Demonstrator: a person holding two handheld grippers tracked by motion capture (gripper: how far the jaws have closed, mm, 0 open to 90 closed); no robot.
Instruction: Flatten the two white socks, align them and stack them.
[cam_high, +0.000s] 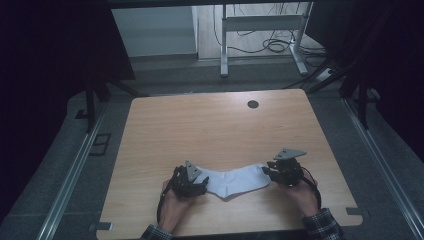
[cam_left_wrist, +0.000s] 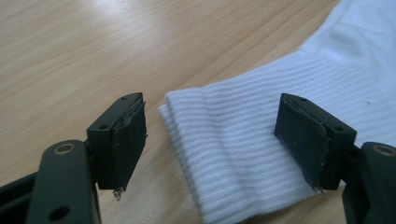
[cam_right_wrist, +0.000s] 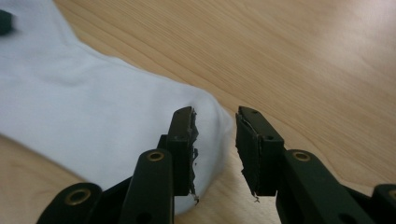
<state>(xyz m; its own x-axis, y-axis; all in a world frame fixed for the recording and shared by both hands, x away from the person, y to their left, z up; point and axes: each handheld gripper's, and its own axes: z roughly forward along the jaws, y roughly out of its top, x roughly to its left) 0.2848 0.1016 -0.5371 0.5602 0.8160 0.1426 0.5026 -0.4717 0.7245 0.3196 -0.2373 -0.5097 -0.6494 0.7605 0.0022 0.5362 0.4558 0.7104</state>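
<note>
Toward six o'clock on the wooden table (cam_high: 200, 125), seen from the high view, a white sock (cam_high: 234, 181) is laid flat, bent at the heel, with a gripper at each end. The round dark hole (cam_high: 253, 104) near the table's twelve o'clock edge is seen from above alone, as are the floor, the white desk frame (cam_high: 262, 30) beyond and the checked sleeves at the bottom.

The left gripper (cam_high: 192, 182) is set at the sock's nine o'clock end, the right gripper (cam_high: 286, 170) at its three o'clock end.

What the high view leaves unclear is given by the gripper views. In the left gripper view the ribbed cuff (cam_left_wrist: 233, 144), in folded layers, is seen lying between widely parted jaws; the right-hand pad is over the fabric, the left-hand pad is clear of it, and nothing is clamped. In the right gripper view the smooth, rounded toe (cam_right_wrist: 205, 121) is seen at a narrow gap between the jaws, with the pads not pressed on it.
</note>
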